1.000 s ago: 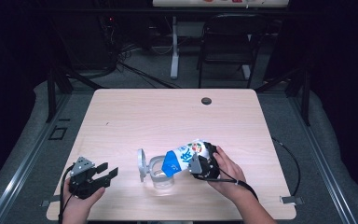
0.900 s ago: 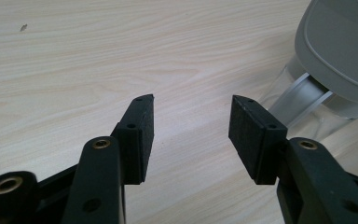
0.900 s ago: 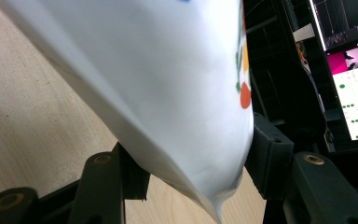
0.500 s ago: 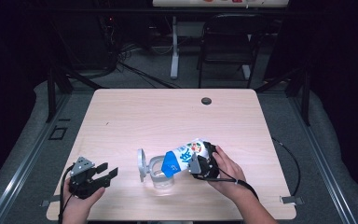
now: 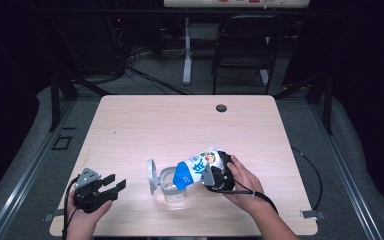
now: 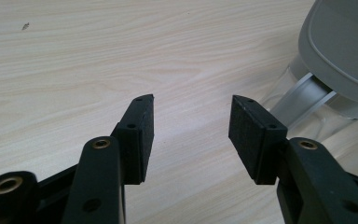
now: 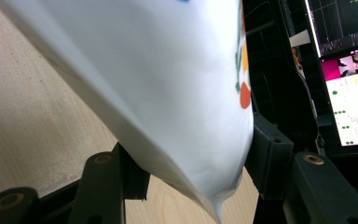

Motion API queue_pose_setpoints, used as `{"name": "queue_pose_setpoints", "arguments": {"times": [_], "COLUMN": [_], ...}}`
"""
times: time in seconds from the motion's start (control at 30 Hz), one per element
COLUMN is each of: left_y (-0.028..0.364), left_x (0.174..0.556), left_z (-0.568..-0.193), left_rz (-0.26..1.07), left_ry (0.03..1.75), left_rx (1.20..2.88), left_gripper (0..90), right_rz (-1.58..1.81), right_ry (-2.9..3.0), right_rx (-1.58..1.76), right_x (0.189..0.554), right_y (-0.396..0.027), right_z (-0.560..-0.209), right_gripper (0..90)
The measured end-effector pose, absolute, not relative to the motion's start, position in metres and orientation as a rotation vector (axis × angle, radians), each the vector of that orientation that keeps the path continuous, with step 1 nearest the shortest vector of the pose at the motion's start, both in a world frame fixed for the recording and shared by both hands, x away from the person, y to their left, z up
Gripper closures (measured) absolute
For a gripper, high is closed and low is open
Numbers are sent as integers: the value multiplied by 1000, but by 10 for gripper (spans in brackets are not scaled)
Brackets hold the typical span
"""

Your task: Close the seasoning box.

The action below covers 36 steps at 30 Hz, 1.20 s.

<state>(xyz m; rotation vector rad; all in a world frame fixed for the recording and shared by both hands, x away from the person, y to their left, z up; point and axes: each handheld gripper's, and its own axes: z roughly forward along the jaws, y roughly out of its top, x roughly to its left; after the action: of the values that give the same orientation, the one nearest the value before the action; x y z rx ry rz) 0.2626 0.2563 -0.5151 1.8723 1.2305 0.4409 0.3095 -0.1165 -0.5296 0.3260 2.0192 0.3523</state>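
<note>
Two hand-held grippers at a wooden table (image 5: 130,130), one idle, one tilting a pouch.
At near left, the left gripper (image 5: 111,186) rests with jaws apart on nothing; right of it stands a clear jar (image 5: 172,189), lid (image 5: 152,175) flipped back; the right gripper (image 5: 211,176) clamps the white-and-blue pouch (image 5: 196,167), tipped over the jar.

Container's (image 5: 172,187) mouth hidden behind tilted pouch (image 5: 196,168); its contents unreadable.
</note>
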Motion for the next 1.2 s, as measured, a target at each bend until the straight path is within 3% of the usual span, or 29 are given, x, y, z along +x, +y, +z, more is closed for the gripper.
{"name": "queue_pose_setpoints", "arguments": {"times": [1.2], "left_y": [253], "left_x": [262], "left_z": [-515], "left_rz": [444], "left_ry": [1223], "left_rx": [1871], "left_gripper": [509], "right_rz": [281], "right_ry": [1981], "right_rx": [250], "right_x": [309], "right_y": [-113], "right_z": [-522], "right_gripper": [486]}}
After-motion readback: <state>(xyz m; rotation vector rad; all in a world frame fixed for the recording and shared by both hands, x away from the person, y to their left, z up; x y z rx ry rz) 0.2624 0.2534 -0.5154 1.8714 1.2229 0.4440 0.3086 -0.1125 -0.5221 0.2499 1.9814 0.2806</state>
